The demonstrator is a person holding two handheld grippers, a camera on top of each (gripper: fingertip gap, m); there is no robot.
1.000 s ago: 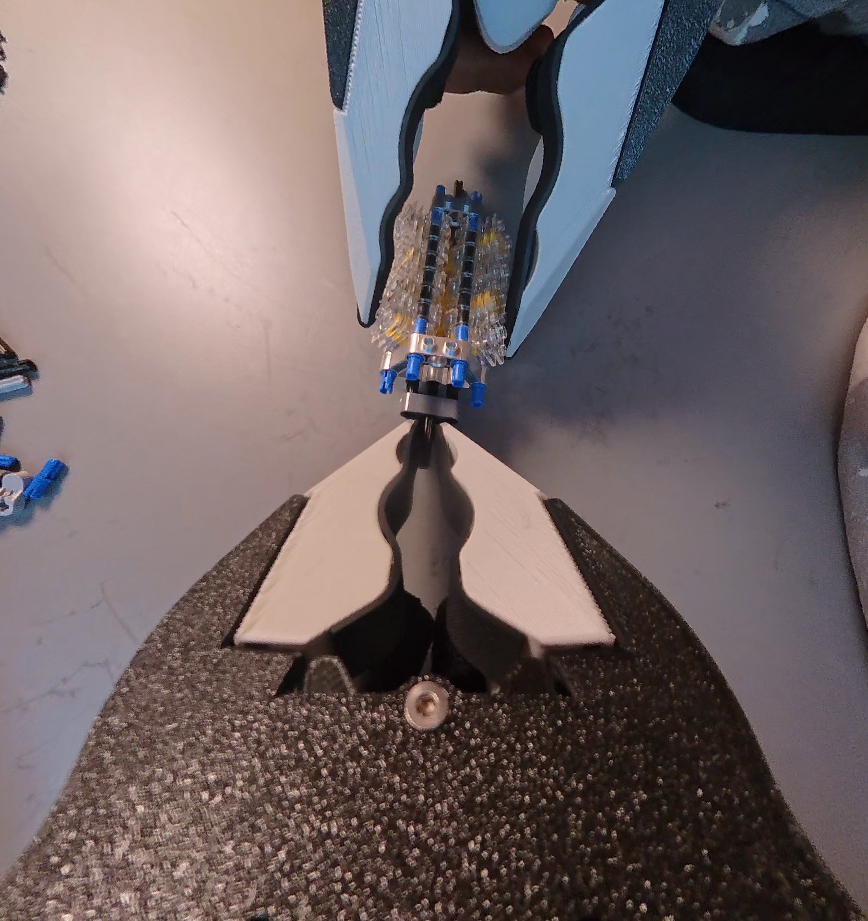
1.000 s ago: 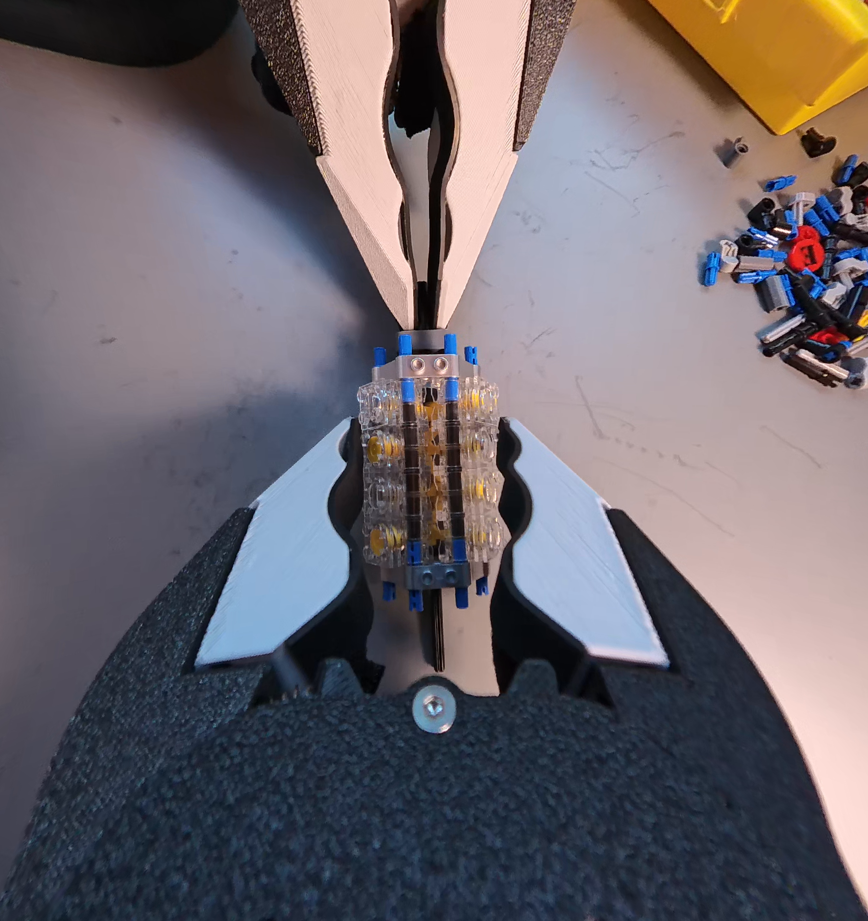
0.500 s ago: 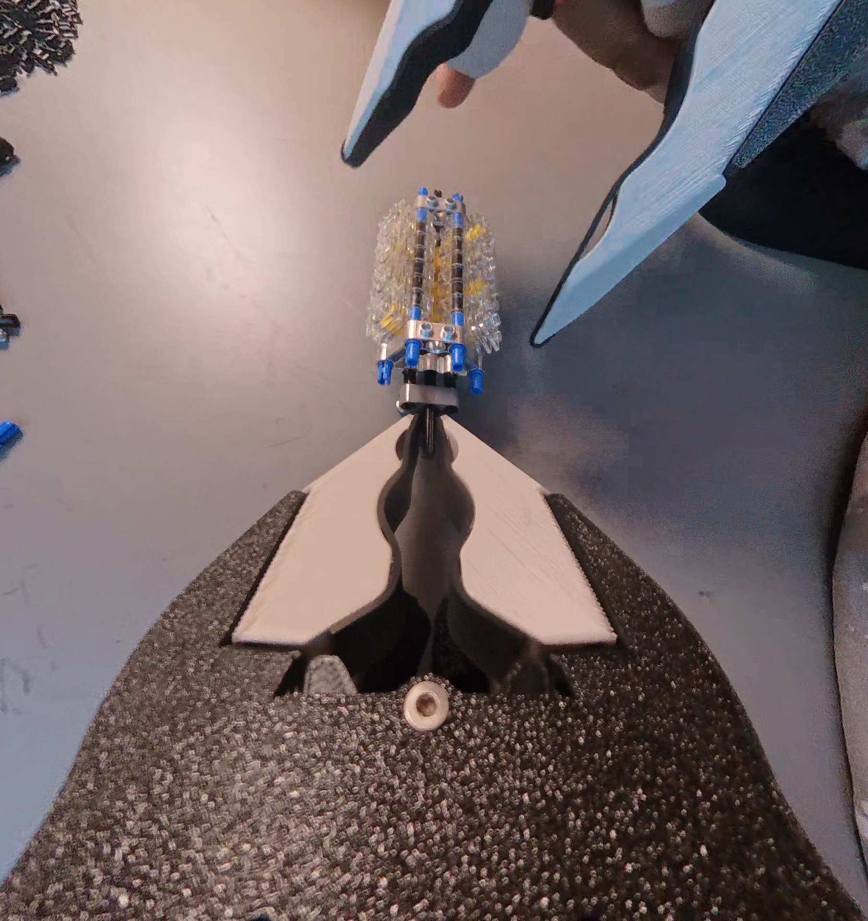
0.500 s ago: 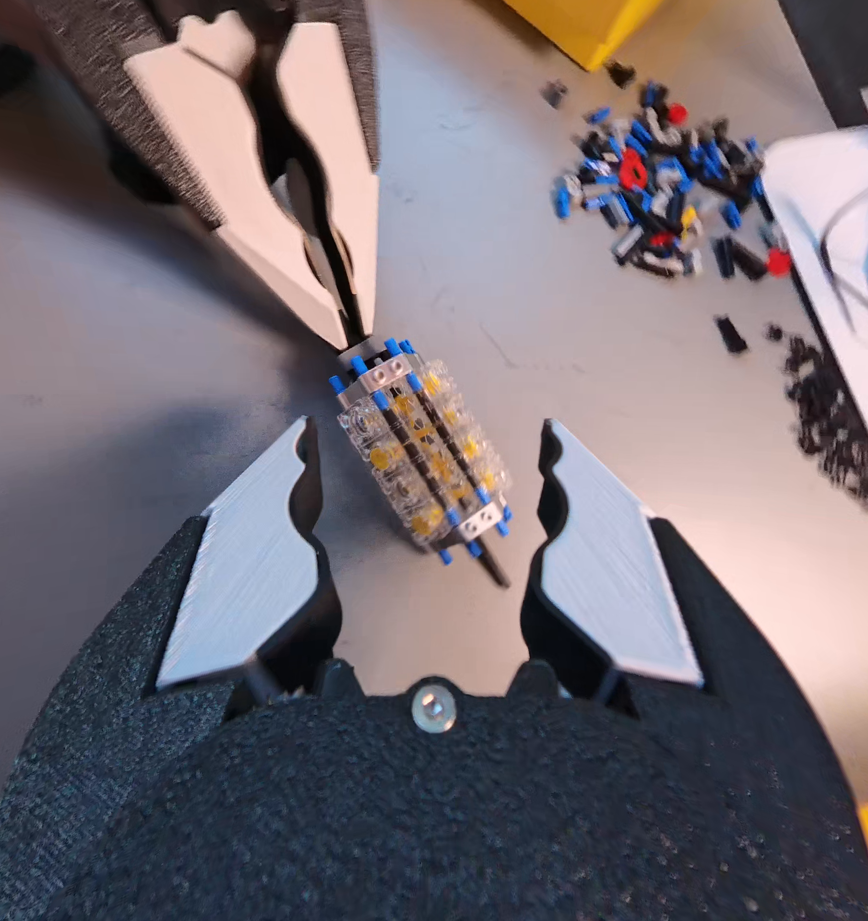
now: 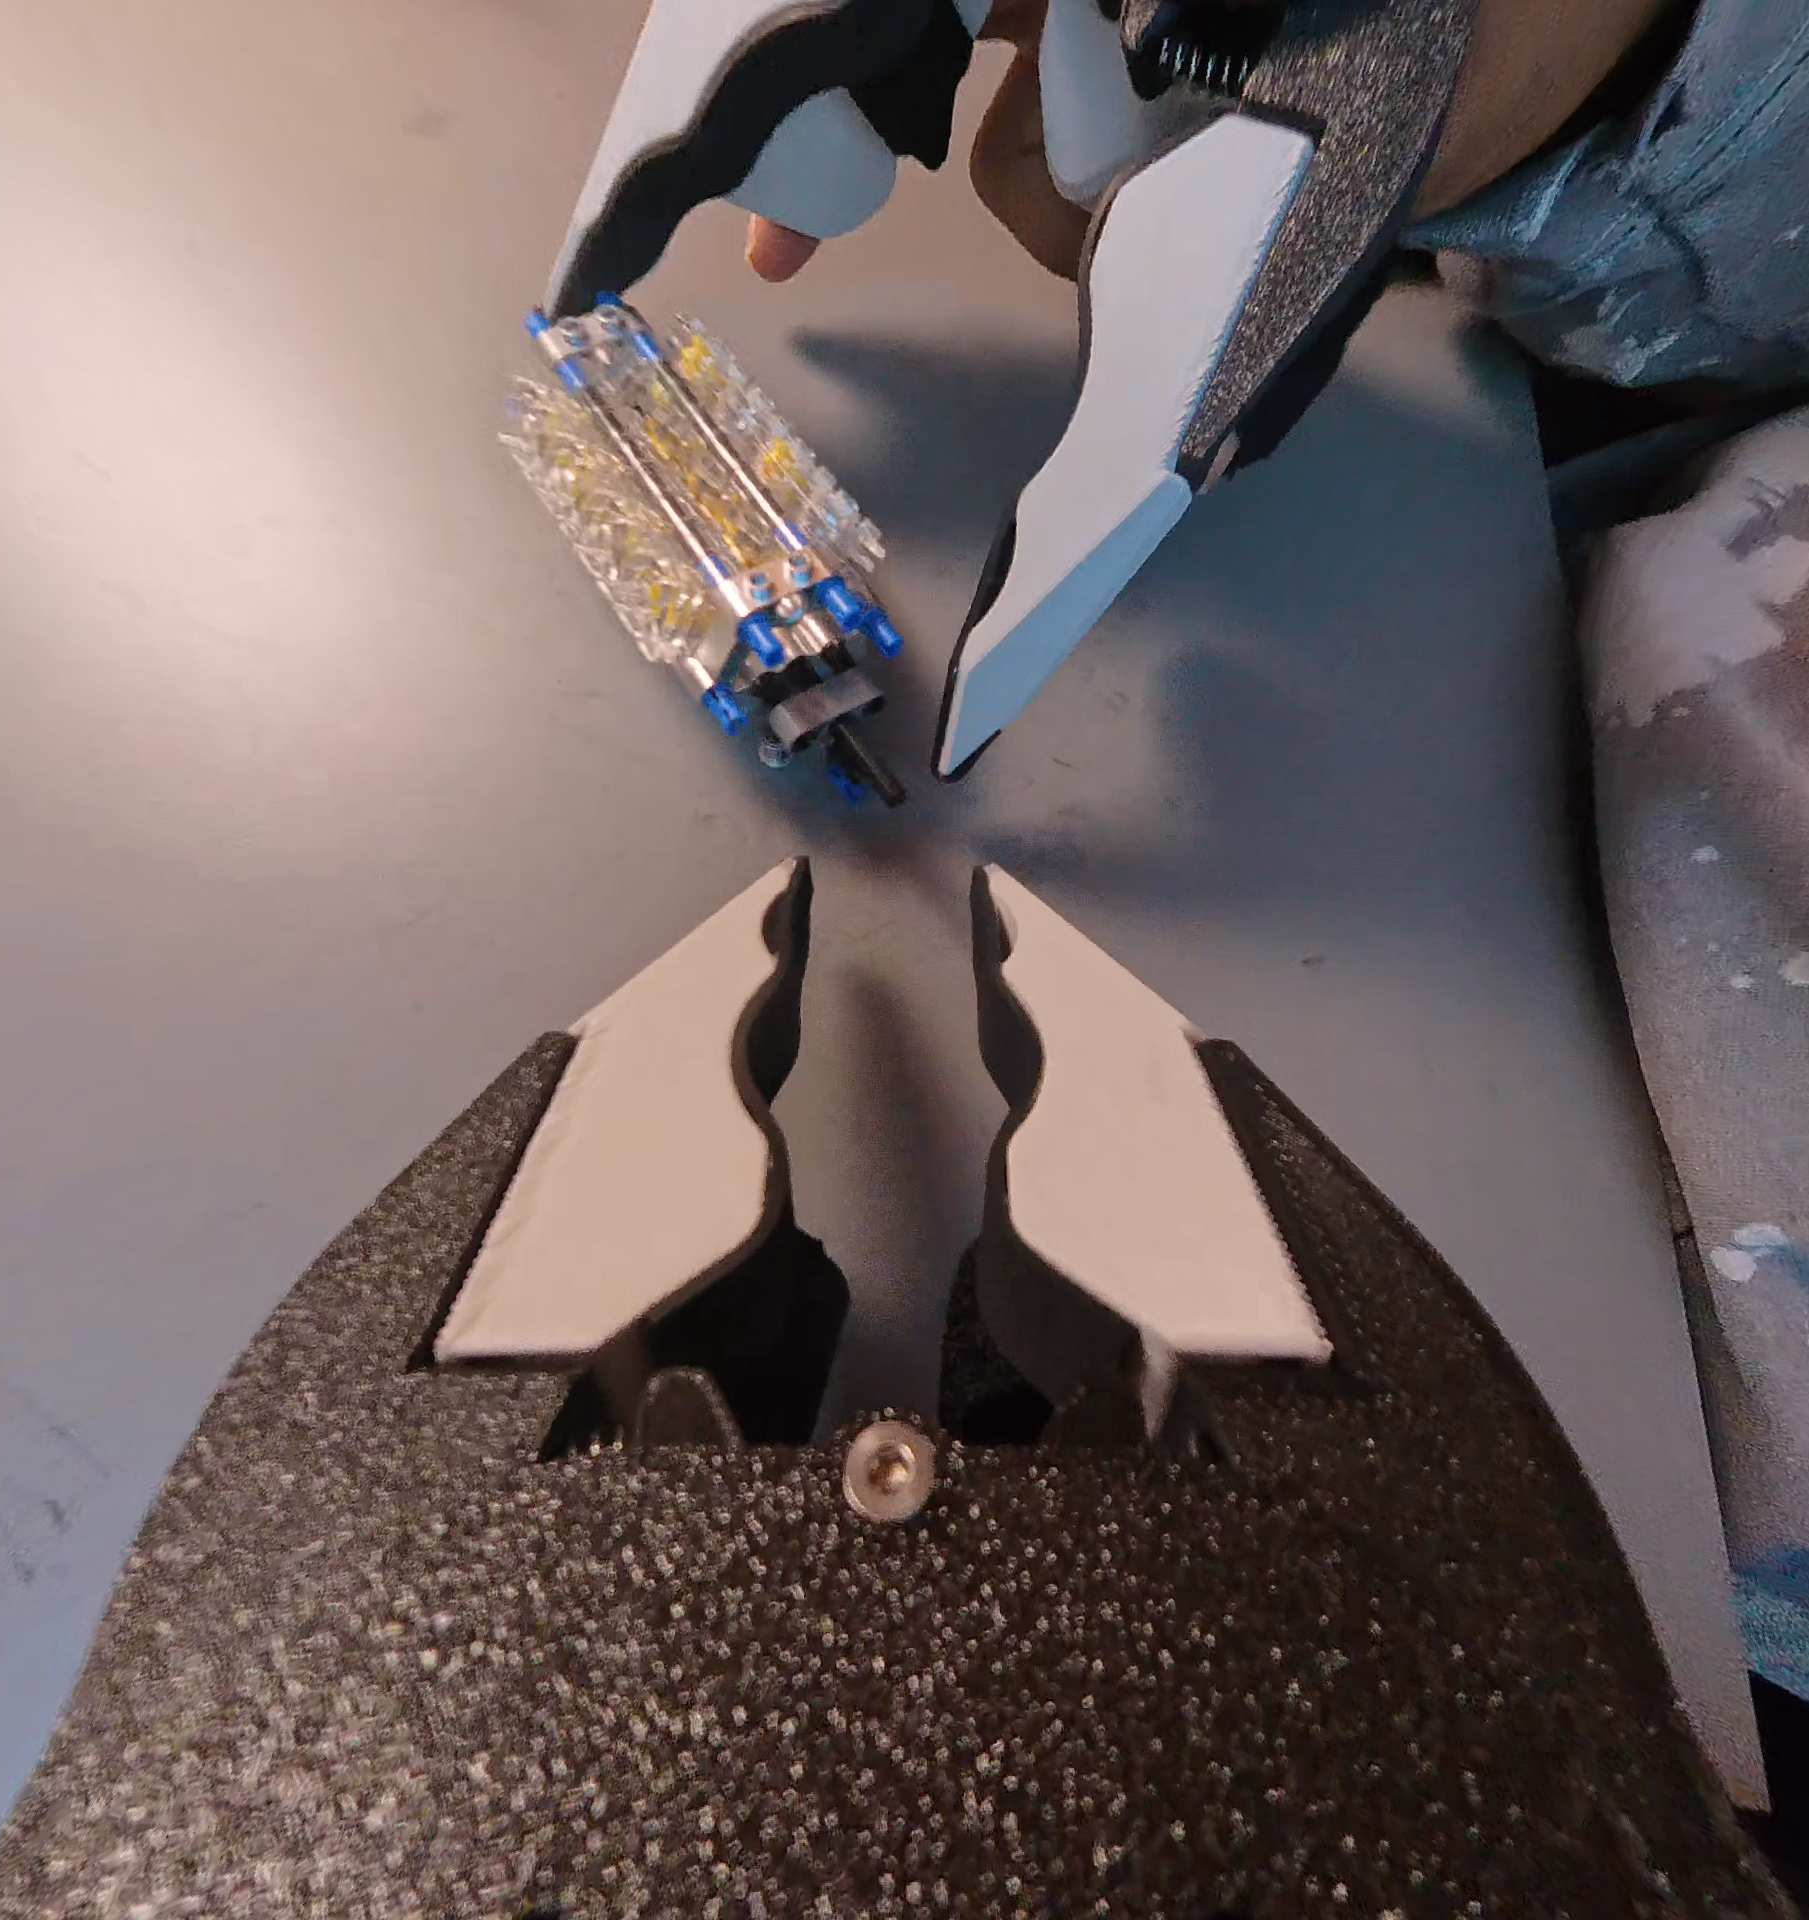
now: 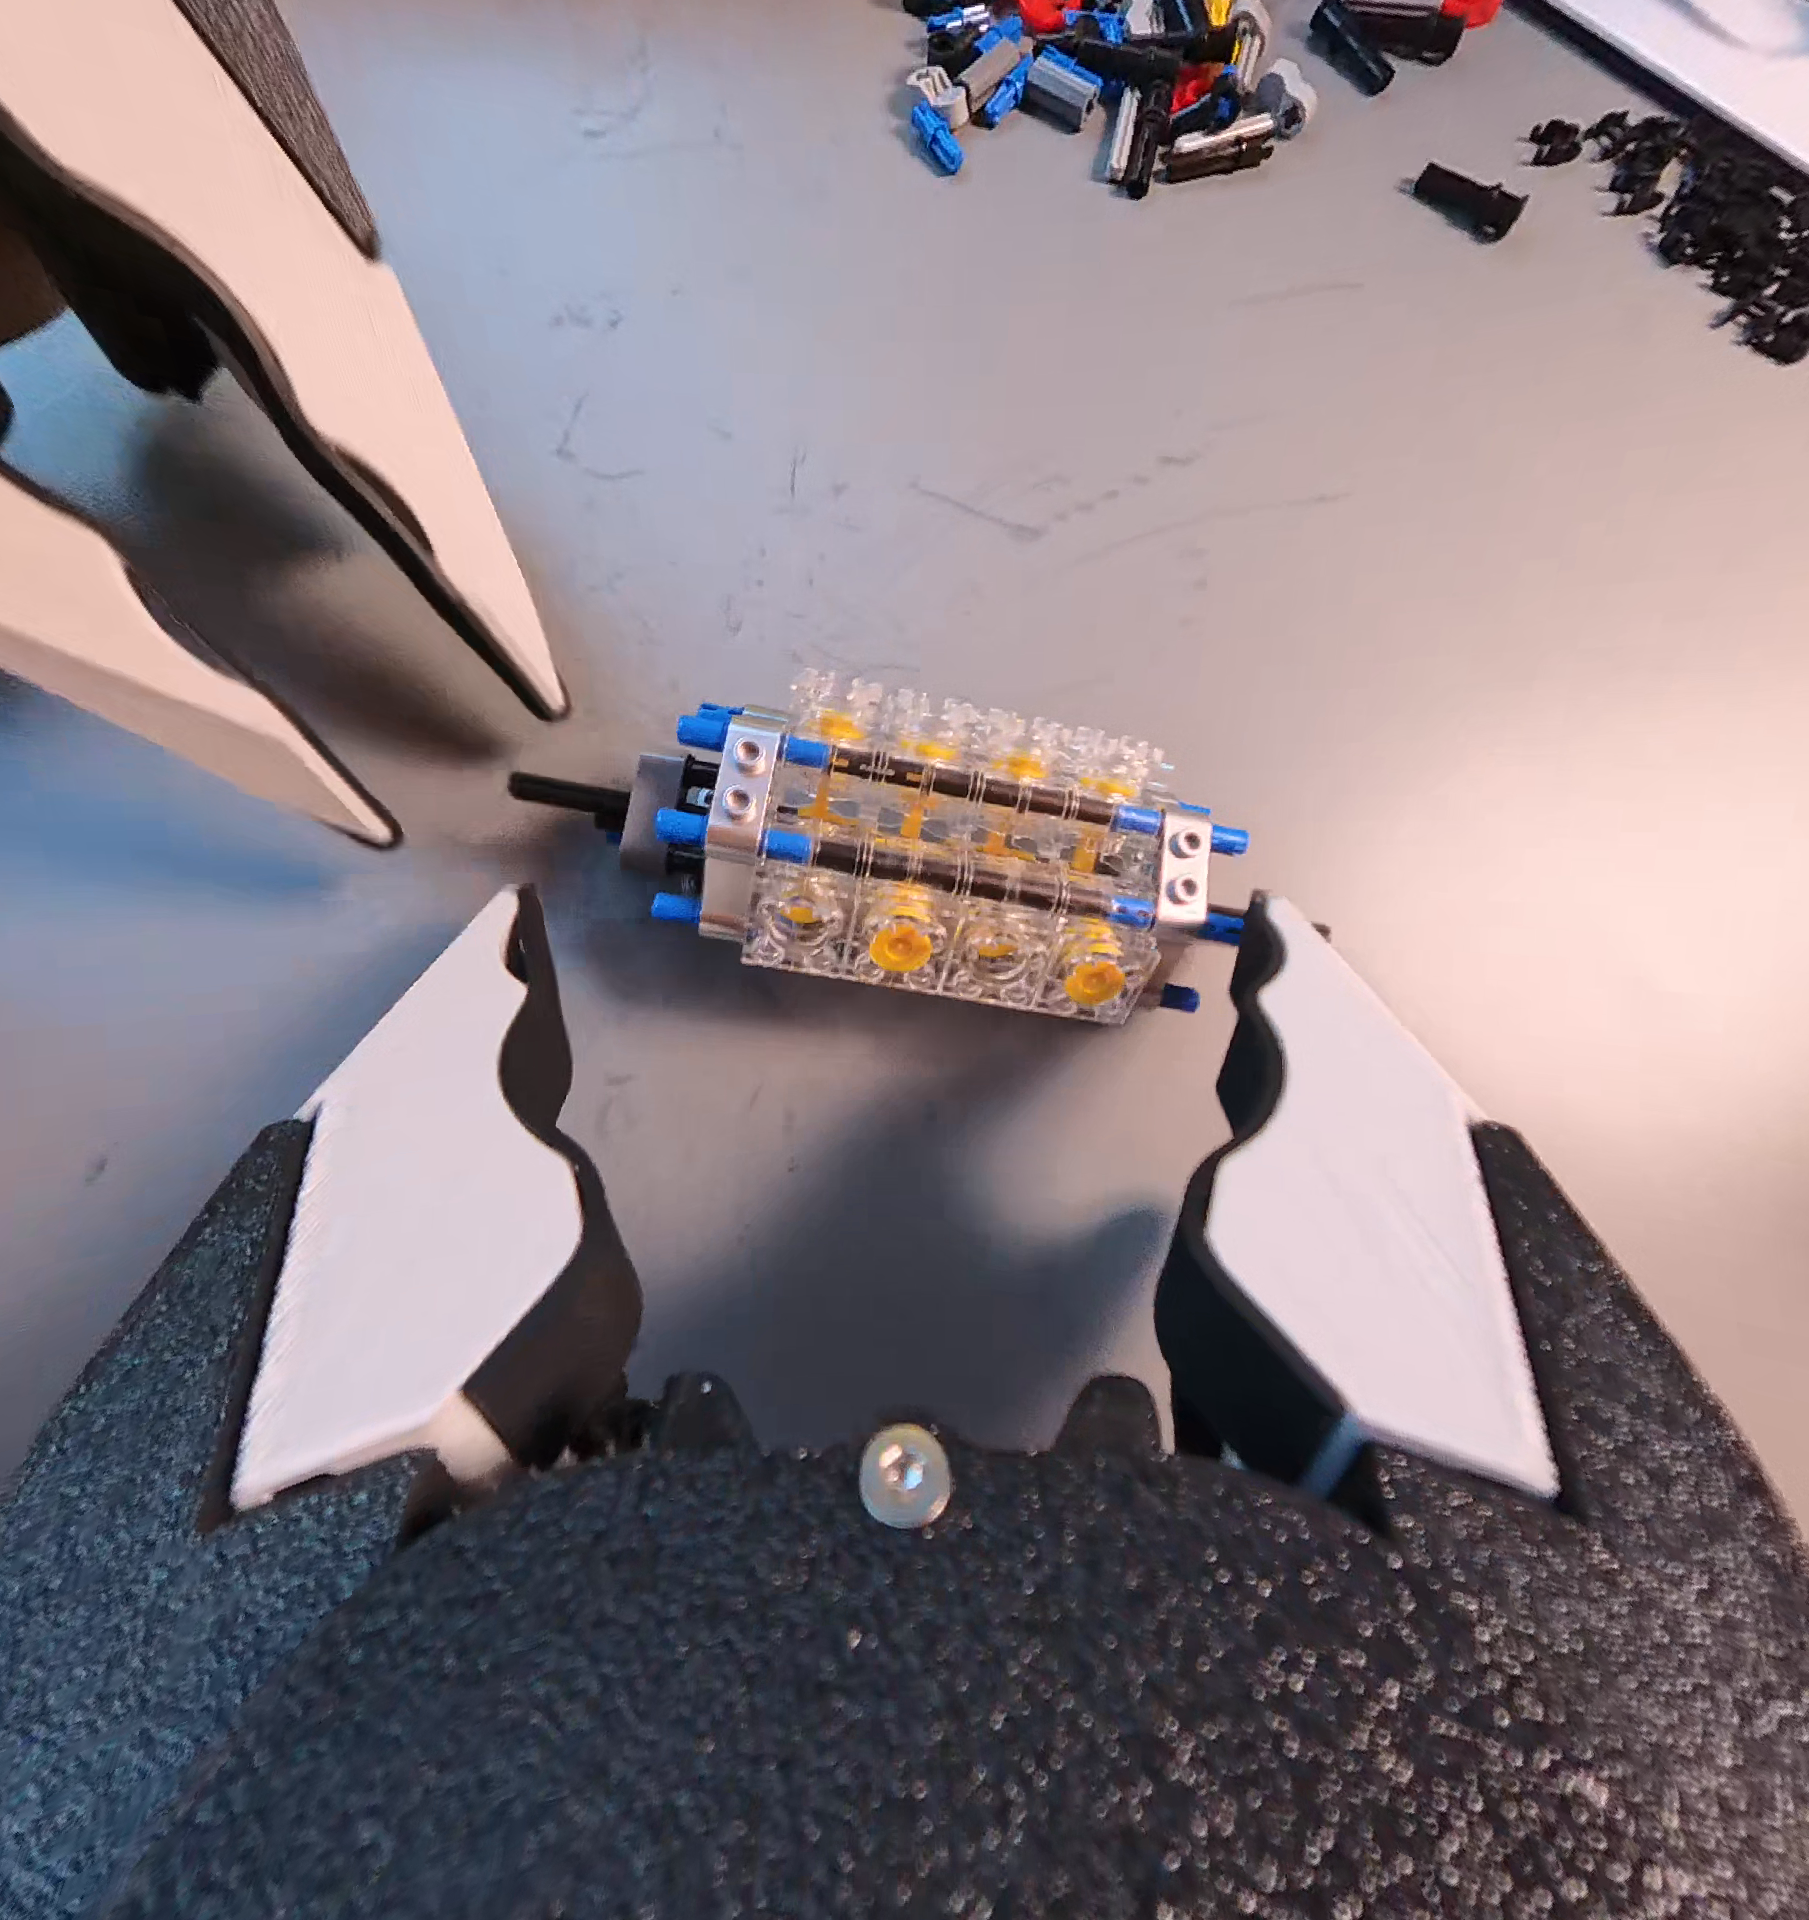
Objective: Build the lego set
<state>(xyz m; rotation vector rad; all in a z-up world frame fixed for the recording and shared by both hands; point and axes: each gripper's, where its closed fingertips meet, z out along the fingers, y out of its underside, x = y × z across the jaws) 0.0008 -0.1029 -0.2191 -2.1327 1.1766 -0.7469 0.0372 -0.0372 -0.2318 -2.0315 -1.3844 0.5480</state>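
The brick-built engine block (image 6: 941, 862) is lying on its side on the table (image 6: 1399, 644), just ahead of the right gripper (image 6: 884, 914), sitting crosswise beyond its spread fingertips, one of which is nearly touching the block's right end. The block's axle (image 6: 562, 792) is pointing left toward the left gripper (image 5: 889, 878), whose parted tips are sitting just beside it. A pile of loose parts (image 6: 1118, 73) is lying well behind the block, to the right.

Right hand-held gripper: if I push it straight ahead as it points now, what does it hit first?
Most likely the clear brick assembly, lying crosswise on the table just beyond the open right hand-held gripper. Its far fingertip already seems level with the assembly's end; height above it is unclear.
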